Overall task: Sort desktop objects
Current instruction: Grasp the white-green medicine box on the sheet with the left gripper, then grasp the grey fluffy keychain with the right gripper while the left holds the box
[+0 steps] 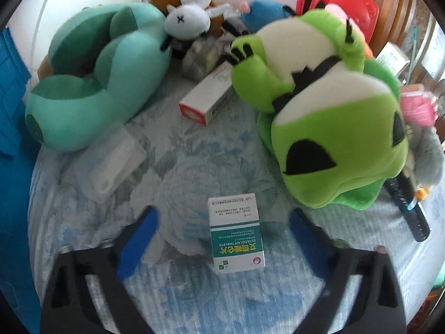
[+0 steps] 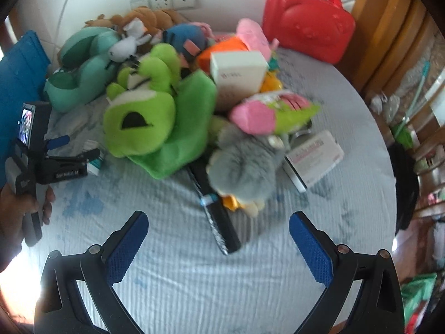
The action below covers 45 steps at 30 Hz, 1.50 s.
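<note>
1. Two grippers are over a round table covered in a pale blue floral cloth (image 2: 194,264), and the step in hand looks like the first pick of the sorting: reaching for a small medicine box.
2. From the left wrist view, the left gripper (image 1: 222,222) points steeply down with its blue pads spread wide. The teal-and-white tablet box (image 1: 236,232) lies flat on the cloth between them, nearer the right pad, and neither pad touches it.
3. That box is a small, crisp-edged carton, white at the far end and teal at the near end, its print upside down to the camera. It should be light and stiff, and easy to pinch across its narrow width.
4. I judge the next move calls for lowering a little further, centring the box between the pads, then closing on its long sides without snagging the cloth.
5. At 12 o'clock from the box lies a red-and-white carton (image 1: 207,101); at 10 o'clock a clear plastic case (image 1: 109,161); at 2 o'clock a green frog plush (image 1: 328,128), close enough to brush against.
6. Seen from the right wrist view, the right gripper (image 2: 218,239) hangs with pads spread wide and nothing between them. A long black tube (image 2: 219,222) lies on the cloth ahead of it at 12 o'clock, partly under a grey plush (image 2: 244,167).
7. At 9 o'clock in that view, a hand (image 2: 19,208) holds the left gripper low over the cloth.
</note>
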Each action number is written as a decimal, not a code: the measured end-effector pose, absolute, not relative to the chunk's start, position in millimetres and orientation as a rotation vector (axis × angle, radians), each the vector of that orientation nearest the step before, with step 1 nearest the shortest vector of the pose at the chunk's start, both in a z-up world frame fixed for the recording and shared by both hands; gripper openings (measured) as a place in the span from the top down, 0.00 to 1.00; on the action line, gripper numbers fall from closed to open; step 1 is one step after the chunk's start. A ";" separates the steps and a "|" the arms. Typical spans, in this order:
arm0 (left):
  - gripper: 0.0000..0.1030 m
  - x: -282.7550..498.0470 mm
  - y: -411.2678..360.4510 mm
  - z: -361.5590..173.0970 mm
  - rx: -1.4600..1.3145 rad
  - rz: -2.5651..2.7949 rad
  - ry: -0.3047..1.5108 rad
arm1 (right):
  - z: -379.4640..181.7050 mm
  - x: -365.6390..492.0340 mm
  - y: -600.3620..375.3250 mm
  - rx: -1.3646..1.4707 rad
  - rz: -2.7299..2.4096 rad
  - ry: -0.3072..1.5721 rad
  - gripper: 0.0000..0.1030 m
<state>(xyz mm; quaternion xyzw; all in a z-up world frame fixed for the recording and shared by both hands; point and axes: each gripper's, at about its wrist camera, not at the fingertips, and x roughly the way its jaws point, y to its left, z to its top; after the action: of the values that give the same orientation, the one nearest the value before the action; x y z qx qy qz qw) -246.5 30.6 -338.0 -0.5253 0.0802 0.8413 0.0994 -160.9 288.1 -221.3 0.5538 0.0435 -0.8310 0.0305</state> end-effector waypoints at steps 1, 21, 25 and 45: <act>0.32 -245.8 31.8 -340.9 -1.564 2.479 0.247 | -224.5 -159.0 293.3 1.721 -2.562 0.128 0.00; 0.64 -203.9 18.1 -279.5 -1.540 2.548 0.245 | -300.5 -252.8 325.5 1.763 -2.568 -0.024 0.00; 0.64 -203.0 11.7 -269.7 -1.535 2.563 0.234 | -311.3 -263.2 326.1 1.784 -2.556 -0.062 0.37; 0.64 -178.6 -11.1 -194.0 -1.323 2.629 0.153 | -236.4 -184.2 332.2 1.672 -2.607 -0.119 0.84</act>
<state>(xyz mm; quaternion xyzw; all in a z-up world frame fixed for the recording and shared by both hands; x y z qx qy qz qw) -178.6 -11.1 -194.0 -0.4468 0.0517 0.8878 0.0972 -184.2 332.2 -236.4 0.5394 -0.0385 -0.8409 0.0209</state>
